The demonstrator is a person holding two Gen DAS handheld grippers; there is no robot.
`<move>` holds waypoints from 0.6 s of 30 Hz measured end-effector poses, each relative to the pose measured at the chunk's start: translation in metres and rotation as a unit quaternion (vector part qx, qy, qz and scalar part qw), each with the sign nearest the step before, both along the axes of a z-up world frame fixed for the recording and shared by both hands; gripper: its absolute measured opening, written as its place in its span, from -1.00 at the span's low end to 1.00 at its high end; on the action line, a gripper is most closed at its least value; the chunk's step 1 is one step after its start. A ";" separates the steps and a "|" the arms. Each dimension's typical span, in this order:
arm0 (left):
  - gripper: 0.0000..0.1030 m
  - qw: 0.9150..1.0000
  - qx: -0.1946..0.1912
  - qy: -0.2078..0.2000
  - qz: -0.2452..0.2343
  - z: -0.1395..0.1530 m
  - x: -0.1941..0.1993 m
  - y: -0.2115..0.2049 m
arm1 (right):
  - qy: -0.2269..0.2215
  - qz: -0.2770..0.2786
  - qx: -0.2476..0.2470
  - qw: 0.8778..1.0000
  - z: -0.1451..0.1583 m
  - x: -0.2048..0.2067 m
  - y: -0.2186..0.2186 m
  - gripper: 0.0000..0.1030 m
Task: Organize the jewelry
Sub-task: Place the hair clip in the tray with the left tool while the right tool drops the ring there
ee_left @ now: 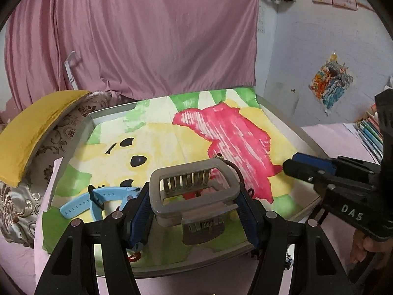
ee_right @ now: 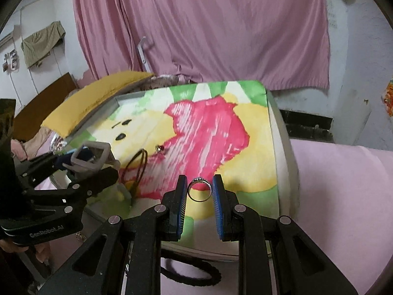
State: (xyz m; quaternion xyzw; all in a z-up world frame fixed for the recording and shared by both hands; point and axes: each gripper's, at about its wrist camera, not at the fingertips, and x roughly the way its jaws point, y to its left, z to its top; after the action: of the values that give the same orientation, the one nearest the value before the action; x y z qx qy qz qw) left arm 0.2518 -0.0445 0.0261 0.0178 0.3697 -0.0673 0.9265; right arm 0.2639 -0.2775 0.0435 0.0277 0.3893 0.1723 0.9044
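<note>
We hold a small grey jewelry box [ee_left: 194,191] in our left gripper [ee_left: 194,211], its blue pads pressing the box's two sides so that it sits lifted above the painted cloth [ee_left: 159,132], lid open and slotted insert facing the lens. Our right gripper [ee_right: 199,189] pinches a silver ring [ee_right: 199,188] upright between its blue pads, low over the cloth's yellow and green patch near the tray's right rim [ee_right: 282,147]. On the cloth lie a light-blue watch strap [ee_left: 81,202] left of the box, a dark cord loop [ee_right: 137,169] and a small red-stoned piece [ee_right: 160,149]. A pink curtain [ee_left: 152,32] hangs behind.
</note>
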 end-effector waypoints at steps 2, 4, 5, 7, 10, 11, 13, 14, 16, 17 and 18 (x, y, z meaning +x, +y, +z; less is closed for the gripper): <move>0.21 1.000 0.009 0.005 -0.002 0.000 0.001 -0.003 | 0.008 0.001 -0.007 1.000 -0.003 0.002 0.001 -0.65; 0.21 1.000 0.010 0.015 -0.007 -0.002 0.002 -0.005 | 0.016 0.002 -0.010 1.000 -0.005 0.004 0.003 -0.65; 0.21 1.000 0.010 0.020 -0.008 -0.003 0.002 -0.006 | 0.021 0.003 -0.009 1.000 -0.006 0.005 0.003 -0.65; 0.21 1.000 0.009 0.024 -0.010 -0.004 0.004 -0.007 | 0.027 0.005 -0.009 1.000 -0.007 0.006 0.003 -0.65; 0.21 1.000 0.006 0.029 -0.011 -0.005 0.004 -0.006 | 0.027 0.005 -0.010 1.000 -0.006 0.006 0.004 -0.64; 0.22 0.999 0.004 0.031 -0.010 -0.005 0.005 -0.006 | 0.027 0.005 -0.009 1.000 -0.006 0.006 0.004 -0.64; 0.22 0.999 -0.001 0.033 -0.008 -0.005 0.005 -0.005 | 0.022 0.001 -0.004 1.000 -0.004 0.004 0.003 -0.61; 0.22 0.999 -0.008 0.032 -0.007 -0.004 0.004 -0.003 | 0.018 0.000 -0.001 1.000 -0.003 0.002 0.002 -0.53; 0.22 0.999 -0.035 0.027 -0.009 -0.003 0.002 0.001 | 0.003 -0.005 -0.002 1.000 0.001 -0.002 0.000 -0.34; 0.23 0.999 -0.042 0.022 -0.008 -0.002 0.000 0.003 | -0.010 -0.011 -0.006 1.000 0.004 -0.006 0.000 -0.28; 0.27 0.999 -0.050 0.014 -0.005 -0.001 -0.002 0.005 | -0.023 -0.014 -0.006 1.000 0.007 -0.011 -0.001 -0.28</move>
State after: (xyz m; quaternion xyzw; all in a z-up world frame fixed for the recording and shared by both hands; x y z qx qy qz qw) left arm 0.2500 -0.0393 0.0250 -0.0272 0.3783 -0.0905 0.9208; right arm 0.2532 -0.2789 0.0508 0.0236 0.3691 0.1575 0.9156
